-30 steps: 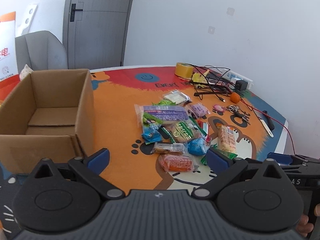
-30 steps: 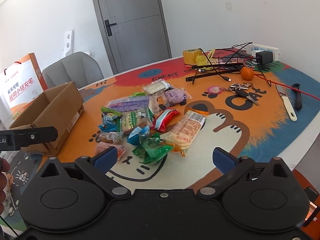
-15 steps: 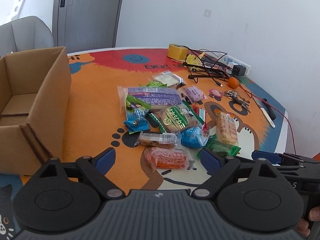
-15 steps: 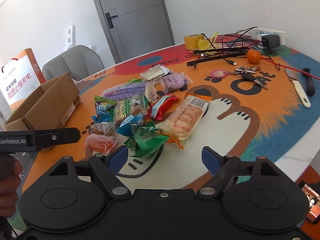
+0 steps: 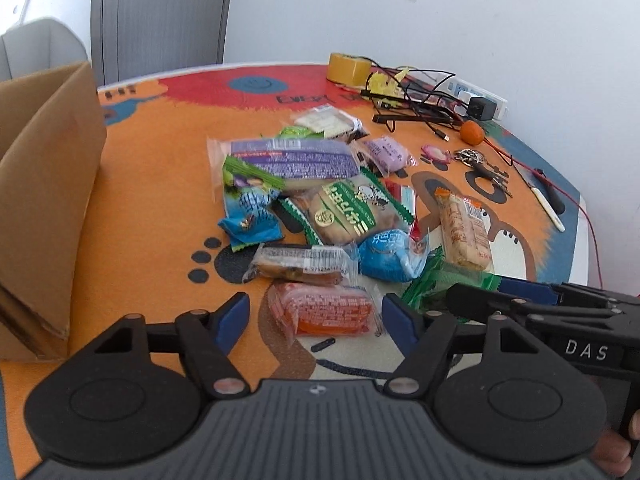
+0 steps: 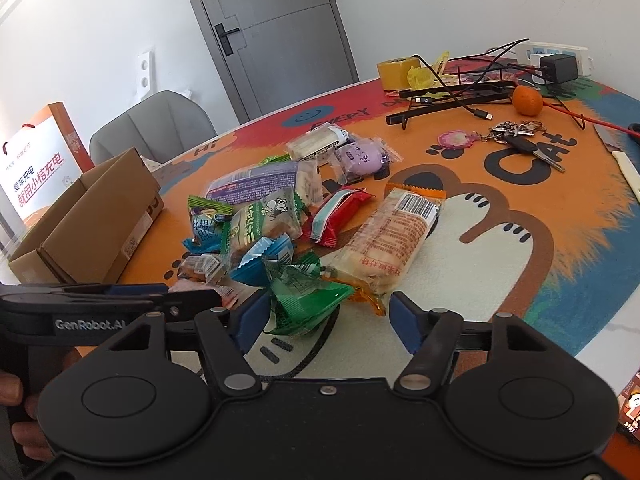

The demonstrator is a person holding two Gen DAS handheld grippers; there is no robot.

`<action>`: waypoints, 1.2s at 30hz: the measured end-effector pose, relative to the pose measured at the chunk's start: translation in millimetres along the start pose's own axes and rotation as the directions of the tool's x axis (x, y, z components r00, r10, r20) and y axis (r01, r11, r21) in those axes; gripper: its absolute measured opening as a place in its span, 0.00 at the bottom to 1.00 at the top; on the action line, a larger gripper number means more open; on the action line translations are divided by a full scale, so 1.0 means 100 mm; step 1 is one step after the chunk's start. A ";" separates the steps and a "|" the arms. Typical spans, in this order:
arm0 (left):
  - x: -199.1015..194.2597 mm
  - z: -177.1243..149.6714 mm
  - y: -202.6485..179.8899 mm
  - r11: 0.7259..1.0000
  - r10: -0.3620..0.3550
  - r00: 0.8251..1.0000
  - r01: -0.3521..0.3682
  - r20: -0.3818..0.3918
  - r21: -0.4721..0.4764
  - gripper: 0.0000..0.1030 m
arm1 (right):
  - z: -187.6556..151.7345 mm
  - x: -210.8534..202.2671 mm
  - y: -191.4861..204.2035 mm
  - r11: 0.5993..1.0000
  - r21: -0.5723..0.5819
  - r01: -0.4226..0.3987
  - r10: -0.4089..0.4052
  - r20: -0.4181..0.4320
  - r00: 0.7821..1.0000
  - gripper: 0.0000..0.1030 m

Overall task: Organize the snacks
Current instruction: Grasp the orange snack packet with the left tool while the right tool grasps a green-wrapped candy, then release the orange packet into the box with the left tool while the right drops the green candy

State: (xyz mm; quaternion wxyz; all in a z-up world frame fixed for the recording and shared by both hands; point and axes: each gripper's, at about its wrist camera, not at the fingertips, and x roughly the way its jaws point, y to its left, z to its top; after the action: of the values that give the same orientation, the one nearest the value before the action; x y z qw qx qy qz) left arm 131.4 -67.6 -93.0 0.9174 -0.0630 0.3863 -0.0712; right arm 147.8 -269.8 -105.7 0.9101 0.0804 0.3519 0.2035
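A pile of several wrapped snacks (image 5: 344,212) lies on the orange cat mat (image 5: 152,216). My left gripper (image 5: 315,318) hangs low over the pile's near edge. Its jaws are closing, with an orange-red packet (image 5: 324,312) between the blue pads, which stand apart from it. My right gripper (image 6: 328,318) is closing too, around a crumpled green packet (image 6: 308,300); its pads do not press on it. A long rice-cracker pack (image 6: 392,240) lies just beyond. An open cardboard box (image 5: 48,200) stands to the left, also in the right wrist view (image 6: 92,224).
At the back lie a yellow tape roll (image 5: 348,67), tangled cables (image 5: 412,100), a power strip (image 5: 480,96), a mandarin (image 6: 527,100), keys (image 6: 520,136) and a knife (image 5: 548,204). A grey chair (image 6: 156,132), a door and a paper bag (image 6: 36,164) stand beyond the table.
Both grippers sank and moved in toward the near edge of the snack pile. Their jaws narrowed, the left around the orange-red packet, the right around the green one.
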 end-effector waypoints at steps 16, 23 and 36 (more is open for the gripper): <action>-0.13 -0.04 0.04 1.000 -0.015 0.999 0.015 0.032 -0.018 0.47 | 0.00 0.08 0.05 0.999 0.019 -0.039 0.039 0.006 0.999 0.34; -0.30 -0.03 0.09 0.999 -0.006 0.998 0.008 0.067 -0.039 0.47 | 0.00 -0.02 0.09 0.997 0.027 -0.069 0.068 0.035 0.997 0.30; -0.67 0.13 0.25 0.997 0.025 0.986 -0.013 0.167 -0.074 0.47 | 0.17 -0.10 0.35 0.995 0.001 -0.104 0.103 0.078 0.992 0.30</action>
State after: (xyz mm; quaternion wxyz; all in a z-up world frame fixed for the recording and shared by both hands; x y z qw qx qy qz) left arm 96.3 -30.3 -41.7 0.9444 -0.0983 0.3109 -0.0430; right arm 141.8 -242.3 -76.8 0.9112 0.1087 0.3120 0.2462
